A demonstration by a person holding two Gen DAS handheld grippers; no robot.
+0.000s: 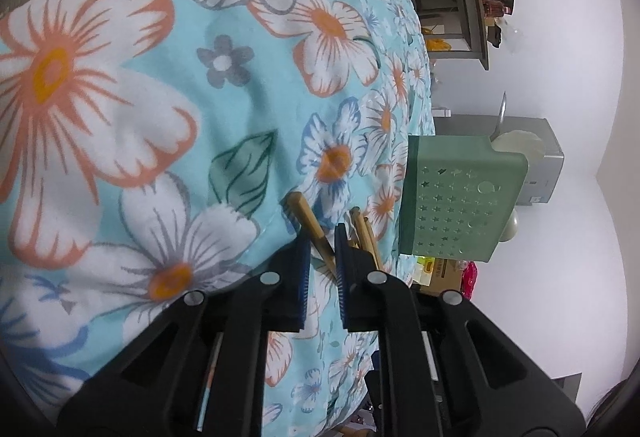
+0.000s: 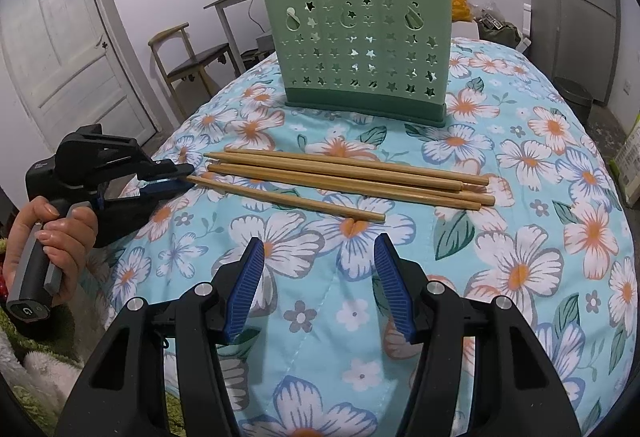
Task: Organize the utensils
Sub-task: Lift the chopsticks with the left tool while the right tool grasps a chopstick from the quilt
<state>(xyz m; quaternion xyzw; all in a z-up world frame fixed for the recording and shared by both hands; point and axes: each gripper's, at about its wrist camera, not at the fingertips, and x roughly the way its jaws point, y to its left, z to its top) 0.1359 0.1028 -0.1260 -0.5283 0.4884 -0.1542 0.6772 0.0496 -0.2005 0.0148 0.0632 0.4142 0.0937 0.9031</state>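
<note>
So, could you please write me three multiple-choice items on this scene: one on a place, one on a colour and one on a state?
1. Where are the chopsticks?
A. inside the holder
B. on the cloth, in front of the holder
C. under the cloth

2. What colour is the holder?
A. green
B. red
C. white

3. The right gripper is
A. shut on a chopstick
B. open and empty
C. inside the holder

Key: 1 B, they lie flat on the cloth; 2 A, its walls are pale green; 3 B, only cloth shows between its spread fingers.
</note>
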